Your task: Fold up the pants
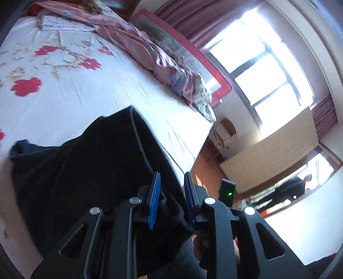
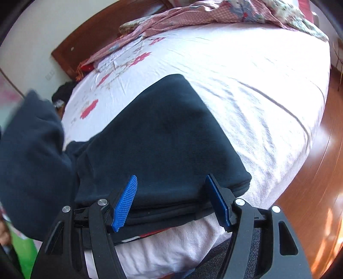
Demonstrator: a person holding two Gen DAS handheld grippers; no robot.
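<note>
One pair of dark navy pants (image 2: 163, 137), soft fleece-like knit, lies folded in stacked layers on the bed (image 2: 246, 70) near its front edge. Layer edges show at the near side; one corner rounds off toward the right. A further part of the fabric bunches up at far left in the right wrist view. No readable writing, label or brand on the pants or anywhere else.

Left claw (image 1: 171, 191): blue pads (image 1: 154, 199) parted by a narrow gap, a fold of dark cloth sits low between them near the base; cannot tell whether the pads press it.

Right claw (image 2: 171, 197): released, blue pads (image 2: 125, 203) wide apart over the near edge of the folded stack, not pinching it.

Bed sheet is white with red flower print (image 1: 26, 85). Pink patterned quilt (image 1: 137, 40) is crumpled along the far side. Wooden headboard (image 2: 85, 36) behind it. Bright window (image 1: 263, 70) with mauve curtains (image 1: 193, 19). Polished wood floor (image 2: 317, 193) beside the bed.
</note>
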